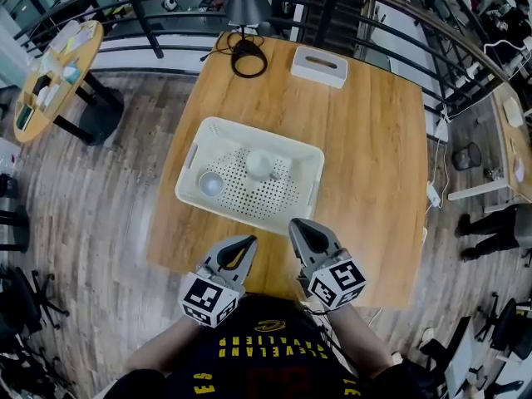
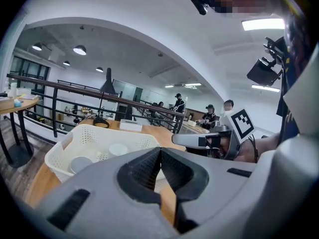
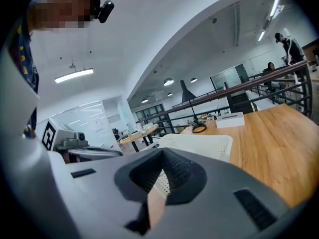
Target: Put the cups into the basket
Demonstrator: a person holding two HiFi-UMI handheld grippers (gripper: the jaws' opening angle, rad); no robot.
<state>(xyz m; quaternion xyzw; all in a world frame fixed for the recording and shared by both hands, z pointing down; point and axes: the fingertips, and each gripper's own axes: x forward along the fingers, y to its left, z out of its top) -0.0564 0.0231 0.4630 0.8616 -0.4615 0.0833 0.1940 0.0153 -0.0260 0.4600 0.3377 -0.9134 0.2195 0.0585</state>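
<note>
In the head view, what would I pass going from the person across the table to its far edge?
left gripper and right gripper, side by side, both shut and empty → white basket with one cup and a second cup inside → white box near the far edge

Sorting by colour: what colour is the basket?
The basket is white; head view shows it best.

wooden worktop (image 1: 374, 140) | 1 white box (image 1: 319, 65) at far edge | black lamp (image 1: 247, 2), coiled cable (image 1: 248, 58) beside box | round table (image 1: 58, 77) left, cluttered, on plank floor (image 1: 125, 181)
</note>
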